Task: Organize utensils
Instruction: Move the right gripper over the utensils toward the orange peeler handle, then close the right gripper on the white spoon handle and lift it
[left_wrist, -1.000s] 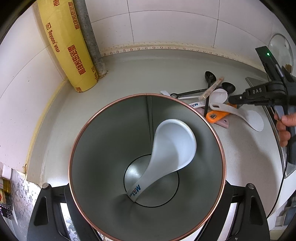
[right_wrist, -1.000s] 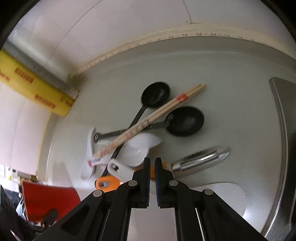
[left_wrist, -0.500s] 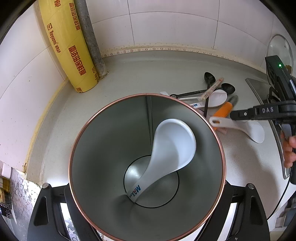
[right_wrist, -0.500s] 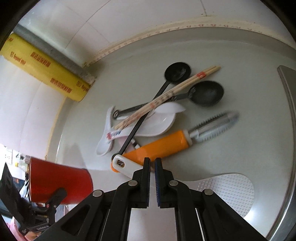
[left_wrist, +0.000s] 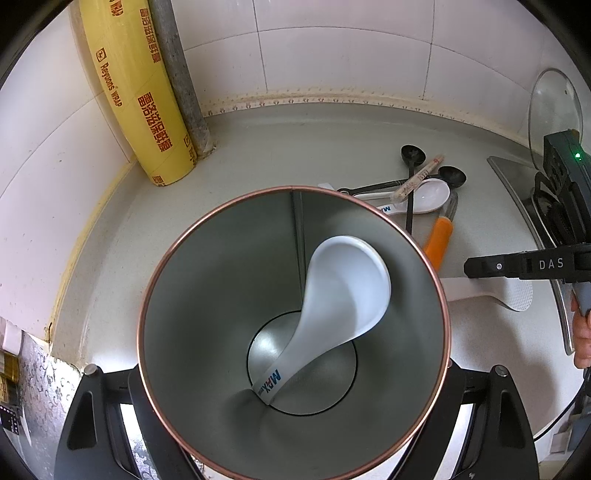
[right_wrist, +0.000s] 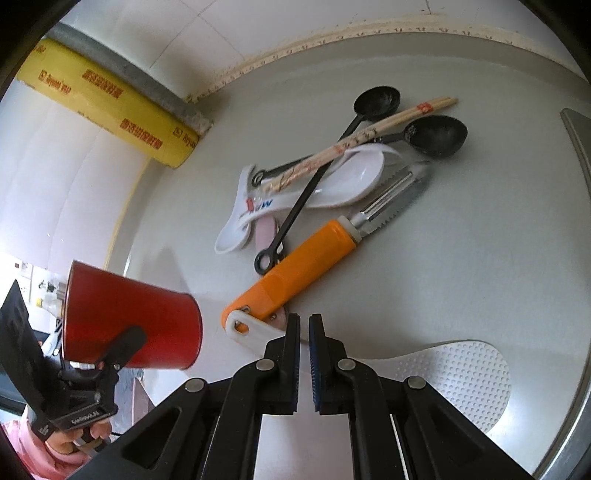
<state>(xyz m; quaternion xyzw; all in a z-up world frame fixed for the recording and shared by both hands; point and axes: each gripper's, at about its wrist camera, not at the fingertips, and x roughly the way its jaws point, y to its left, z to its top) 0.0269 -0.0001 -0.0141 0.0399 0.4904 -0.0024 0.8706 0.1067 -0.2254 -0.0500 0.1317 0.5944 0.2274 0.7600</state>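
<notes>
Utensils lie in a loose heap on the pale tabletop (right_wrist: 461, 258): two black spoons (right_wrist: 436, 134), a pair of chopsticks (right_wrist: 369, 133), white ceramic spoons (right_wrist: 343, 184), an orange-handled peeler (right_wrist: 295, 273) and a white rice paddle (right_wrist: 454, 373). A pink item shows only as slivers under the peeler and the spoons, too covered to identify. The paddle's neck is hidden behind the right tongs (right_wrist: 304, 325), and in the left wrist view the cup's rim cuts off the paddle's handle end and the peeler's lower handle.

The right tongs are clenched with only a narrow slit between the pads and nothing in it. Their tips sit over the paddle's handle, just at 3 o'clock of its white hanging loop, with the heap spreading toward 12 and 1 o'clock; whether they touch the paddle cannot be told.

The left tongs (left_wrist: 295, 424) are grasping a red cup (right_wrist: 129, 321), tilted, at 9 o'clock of the heap. Its steel inside fills the left wrist view and hides the fingertips. One white ceramic spoon (left_wrist: 340, 295) leans inside, handle down, printed "MAX".

A yellow roll (left_wrist: 136, 92) in the corner reads "Reyuons WRAP" beside red Chinese characters. The right tool's arm carries "DAS" — the left tool's label is too small to read.
</notes>
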